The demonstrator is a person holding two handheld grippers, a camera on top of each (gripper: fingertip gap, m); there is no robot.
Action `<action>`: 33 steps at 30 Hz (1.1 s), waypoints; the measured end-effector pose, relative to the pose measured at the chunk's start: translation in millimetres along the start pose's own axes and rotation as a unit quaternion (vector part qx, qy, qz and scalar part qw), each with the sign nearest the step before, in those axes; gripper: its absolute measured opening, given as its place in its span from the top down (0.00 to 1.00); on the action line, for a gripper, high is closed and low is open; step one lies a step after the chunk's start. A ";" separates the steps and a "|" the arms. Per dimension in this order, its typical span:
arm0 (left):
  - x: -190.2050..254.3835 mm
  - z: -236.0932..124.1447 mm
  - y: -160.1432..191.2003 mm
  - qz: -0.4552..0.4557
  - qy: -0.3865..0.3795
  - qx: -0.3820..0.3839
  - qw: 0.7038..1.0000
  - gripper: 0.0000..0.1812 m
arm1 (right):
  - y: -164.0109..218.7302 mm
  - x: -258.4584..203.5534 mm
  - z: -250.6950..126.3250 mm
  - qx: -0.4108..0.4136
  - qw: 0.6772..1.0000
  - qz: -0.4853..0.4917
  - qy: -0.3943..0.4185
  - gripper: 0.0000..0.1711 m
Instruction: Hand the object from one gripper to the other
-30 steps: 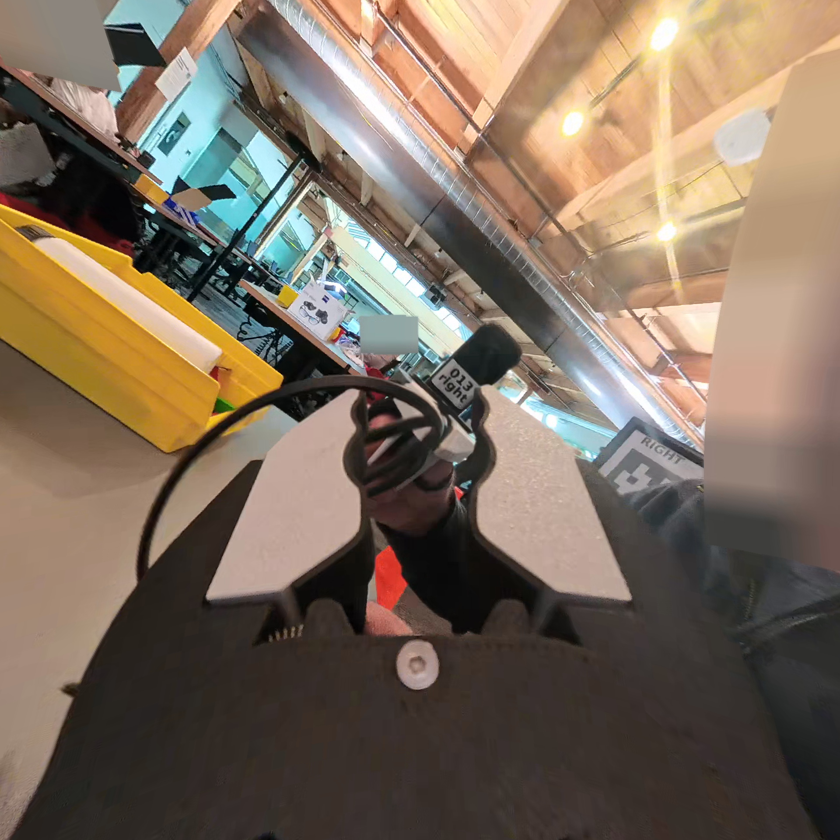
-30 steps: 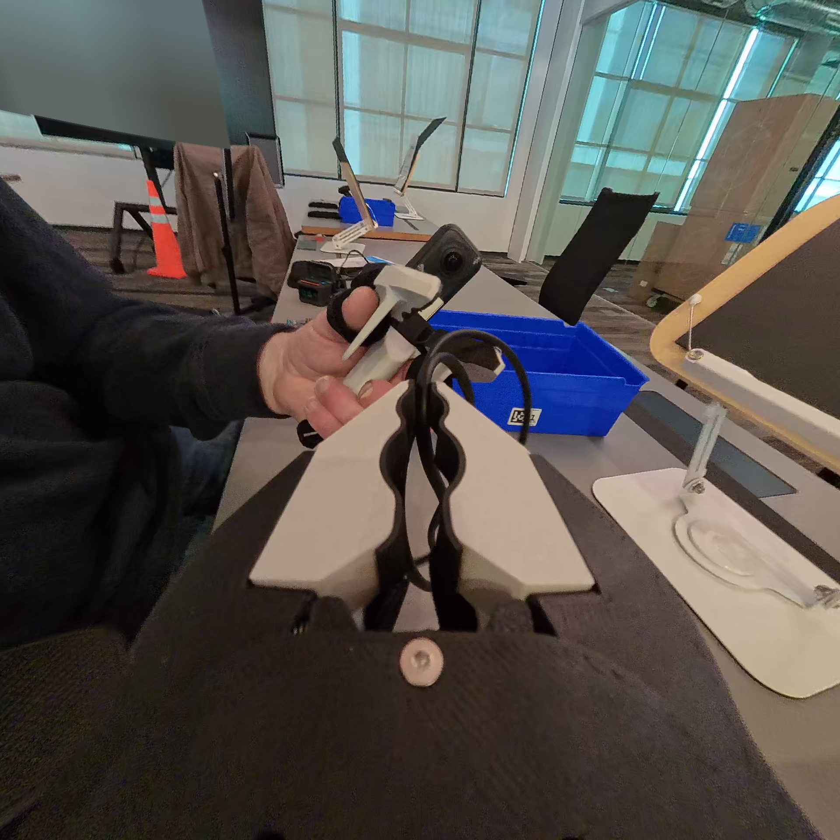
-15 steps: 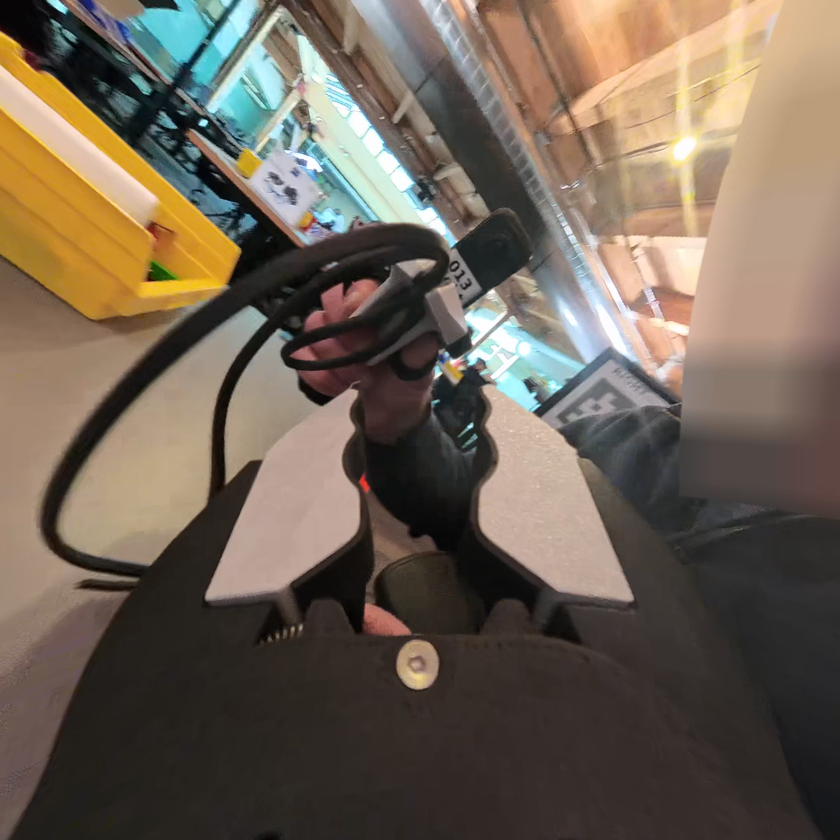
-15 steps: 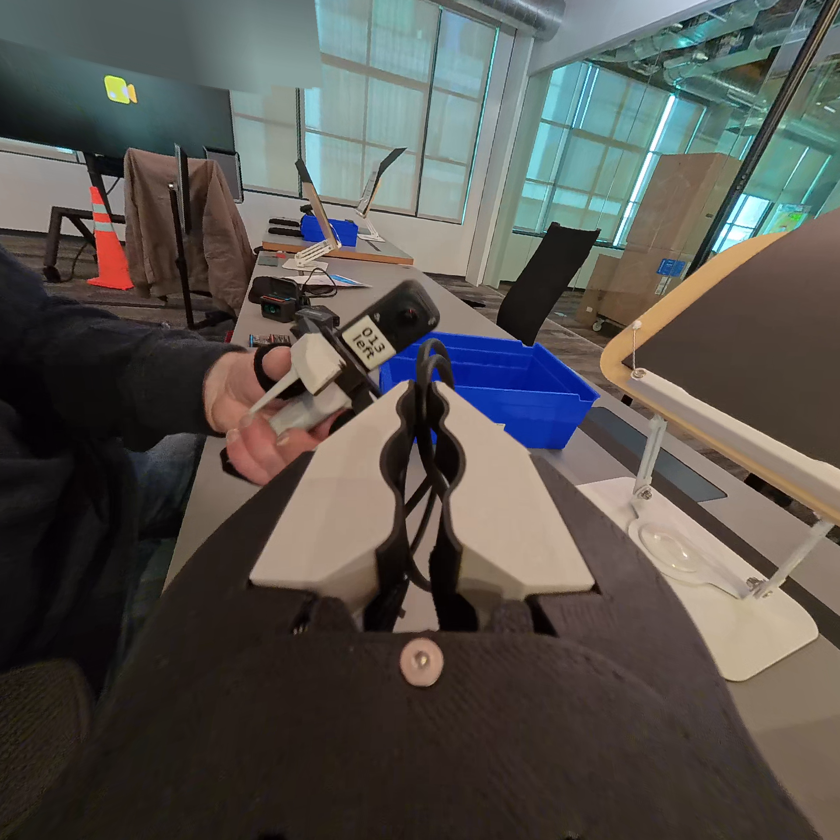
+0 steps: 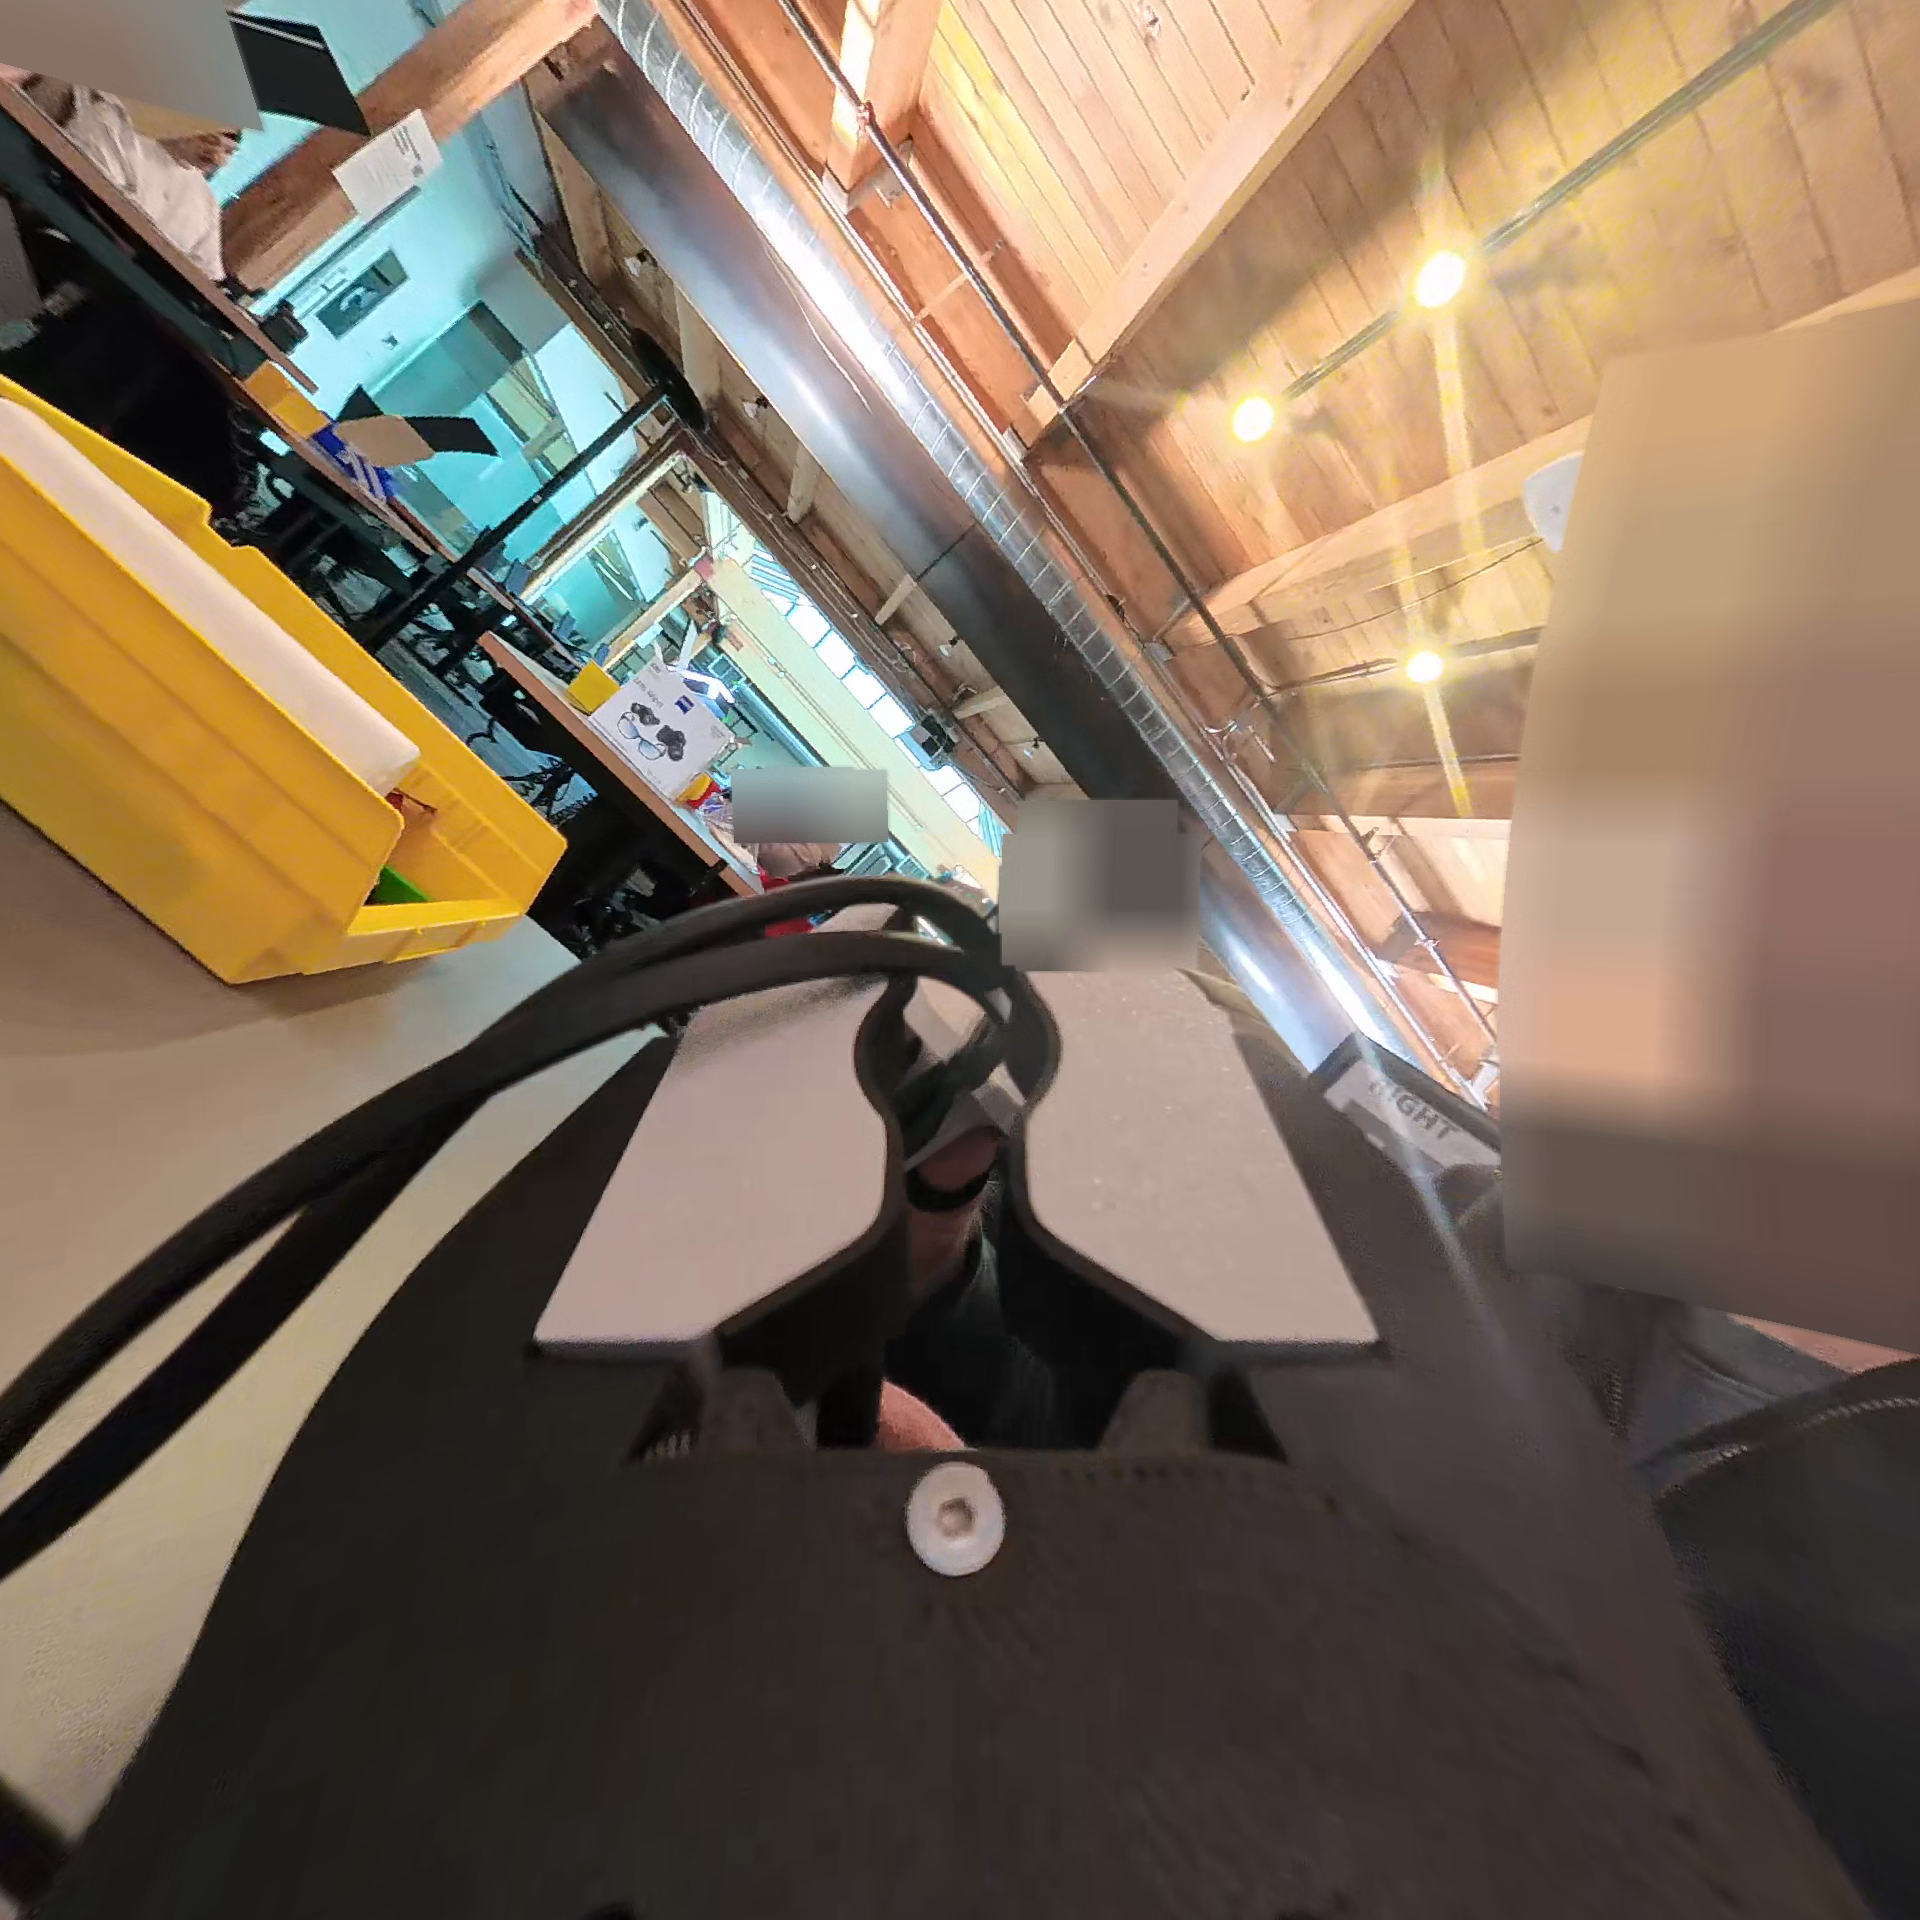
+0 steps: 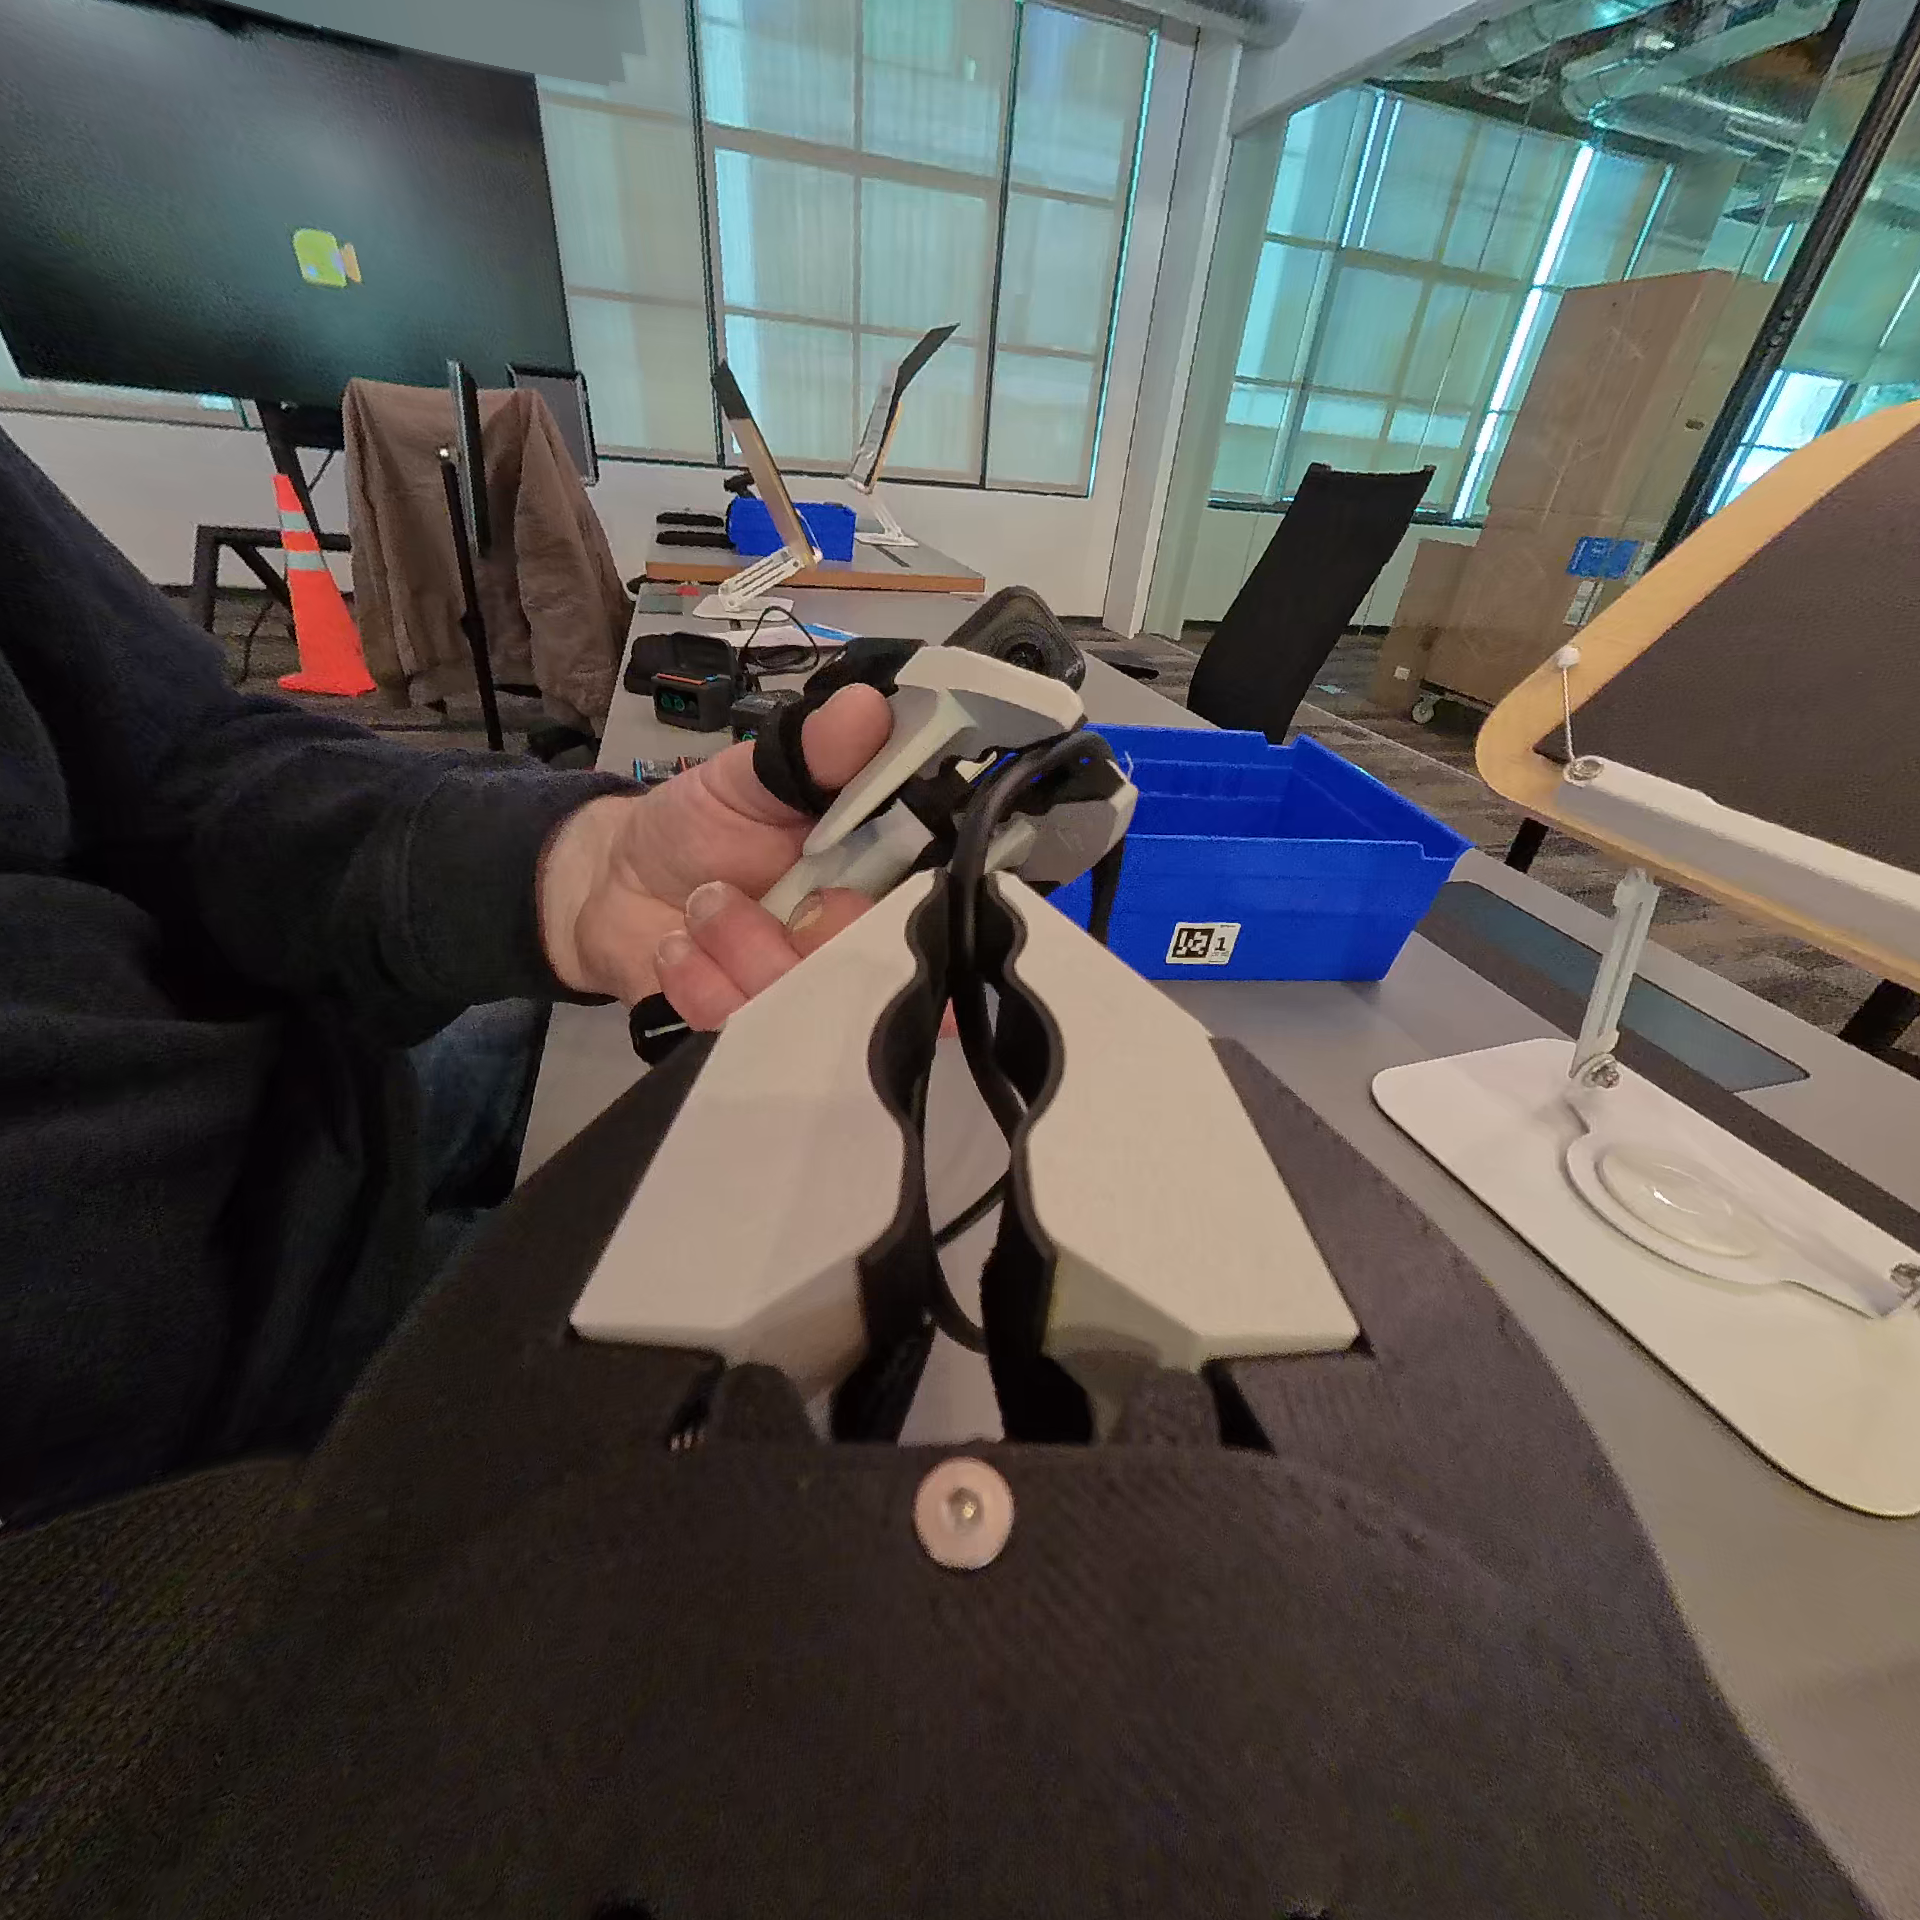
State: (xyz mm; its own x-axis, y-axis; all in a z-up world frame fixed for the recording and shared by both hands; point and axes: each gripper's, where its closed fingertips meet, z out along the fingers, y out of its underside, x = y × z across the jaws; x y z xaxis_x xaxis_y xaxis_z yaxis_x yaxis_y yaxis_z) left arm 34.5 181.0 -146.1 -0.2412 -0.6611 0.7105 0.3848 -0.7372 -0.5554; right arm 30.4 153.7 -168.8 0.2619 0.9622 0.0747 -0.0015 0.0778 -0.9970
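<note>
A black cable (image 6: 971, 997) is clamped between the fingers of my right gripper (image 6: 961, 904), which is shut on it. The cable loops up past the fingertips to my left gripper (image 6: 1029, 769), which a hand (image 6: 665, 883) holds just beyond. In the left wrist view the cable (image 5: 623, 977) sweeps in from the left. It crosses the tips of my left gripper (image 5: 961, 1023), whose jaws stand apart with the loop between them. The right gripper (image 5: 951, 1112) shows partly through that gap.
A yellow bin (image 5: 208, 790) stands on the grey table at the left. A blue bin (image 6: 1278, 862) sits behind the grippers. A white stand base (image 6: 1558, 1195) with a tilted board is on the right. A dark sleeve fills the left. Only a small space, under 4 cm, lies between the two pairs of fingers.
The left gripper swung away half a second ago and has come back to the cable loop. The loop now lies at its tips. The right gripper has kept its grip throughout.
</note>
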 end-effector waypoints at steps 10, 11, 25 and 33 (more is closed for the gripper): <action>-4.8 3.3 7.5 0.145 -0.078 -0.073 0.984 0.98 | 22.4 3.5 -3.8 -0.017 0.997 0.069 -0.009 0.99; -8.2 2.9 9.8 0.168 -0.098 -0.093 0.976 0.98 | 25.5 6.1 -5.9 -0.027 0.997 0.077 -0.009 0.92; -39.6 0.6 33.6 0.480 -0.240 -0.350 0.768 0.98 | -15.3 16.5 31.3 -0.148 0.987 0.035 -0.050 0.87; -49.7 -4.4 37.0 0.514 -0.264 -0.373 0.726 0.98 | -8.9 17.9 38.7 -0.156 0.986 0.027 -0.046 0.99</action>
State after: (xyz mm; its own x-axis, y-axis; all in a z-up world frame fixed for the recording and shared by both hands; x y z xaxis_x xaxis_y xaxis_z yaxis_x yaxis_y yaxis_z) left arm 56.8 186.0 -203.9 0.2824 -0.9153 -0.2873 -0.5166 0.1073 -0.8495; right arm -2.2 180.3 -157.8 0.1814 0.9834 0.0096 0.2872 -0.0436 -0.9569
